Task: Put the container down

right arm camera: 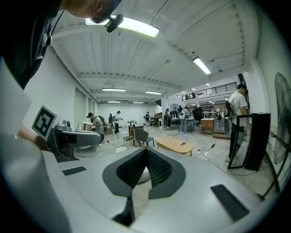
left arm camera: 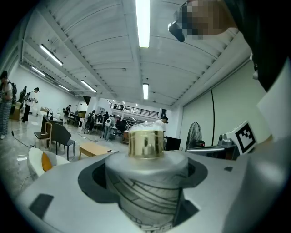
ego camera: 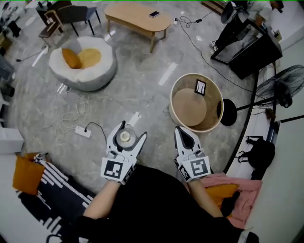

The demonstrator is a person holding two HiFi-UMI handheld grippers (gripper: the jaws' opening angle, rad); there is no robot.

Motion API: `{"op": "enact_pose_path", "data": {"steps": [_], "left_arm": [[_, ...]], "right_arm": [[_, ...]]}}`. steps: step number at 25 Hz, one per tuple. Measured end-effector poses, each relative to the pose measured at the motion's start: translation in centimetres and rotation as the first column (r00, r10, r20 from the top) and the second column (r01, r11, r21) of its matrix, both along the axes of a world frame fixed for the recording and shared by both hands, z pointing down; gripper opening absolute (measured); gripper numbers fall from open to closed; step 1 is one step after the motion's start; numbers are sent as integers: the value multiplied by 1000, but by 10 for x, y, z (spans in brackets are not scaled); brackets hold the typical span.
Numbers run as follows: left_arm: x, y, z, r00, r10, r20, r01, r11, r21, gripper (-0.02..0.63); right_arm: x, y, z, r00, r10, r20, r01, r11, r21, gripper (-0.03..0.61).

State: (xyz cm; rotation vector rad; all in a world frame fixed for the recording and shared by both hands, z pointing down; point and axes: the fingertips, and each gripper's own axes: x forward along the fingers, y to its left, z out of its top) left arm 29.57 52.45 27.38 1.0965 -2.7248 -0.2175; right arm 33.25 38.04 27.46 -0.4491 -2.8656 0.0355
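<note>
Right up against the left gripper view's lens is the container (left arm camera: 144, 184): a pale cylinder with dark curved lines on its wall and a shiny gold collar (left arm camera: 145, 144) on top. The jaws press in on both sides of its body, so the left gripper (ego camera: 133, 130) is clamped on it. From the head view the container (ego camera: 125, 137) shows as a round pale top sitting upright between those jaws, held up off the grey marbled floor (ego camera: 142, 90) in front of the person's dark-sleeved arm (ego camera: 102, 201).

Over to the right gripper (ego camera: 180, 131), and in its own view the two ribbed pads (right arm camera: 157, 167) meet at the tips with nothing between them. It hangs beside the left one, apart from it.

Just beyond the right gripper on the floor stands a round tan basket (ego camera: 219, 102) with a small marker card (ego camera: 200, 87) leaning inside. A white power strip (ego camera: 82, 131) with its cable lies left of the container. Farther out: a white beanbag (ego camera: 102, 71) carrying orange cushions (ego camera: 71, 58), and a low wooden table (ego camera: 135, 20) with a phone (ego camera: 154, 14) on it. A standing fan (ego camera: 285, 85) sits at the right edge, and a pink cloth (ego camera: 244, 190) lies near the person's right arm.
</note>
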Motion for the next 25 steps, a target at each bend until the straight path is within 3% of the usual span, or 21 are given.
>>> {"op": "enact_pose_path", "data": {"steps": [6,13,18,25], "left_arm": [[-114,17,5,998,56,-14,-56,998,36,348],[-214,30,-2,990,139,-28,-137,988,72,348],[-261,50,-7,993,117,-10,-116,990,76,348],[-311,56,-3,995,101,-16,-99,992,76,348]], "right_arm": [[-131,8,12,992,56,-110,-50,997,59,21],[-250,38,-5,996,32,-83,-25,996,82,21],[-286,49,1,996,43,-74,-34,992,124,21],[-296,22,17,986,132,-106,-117,984,134,21]]}}
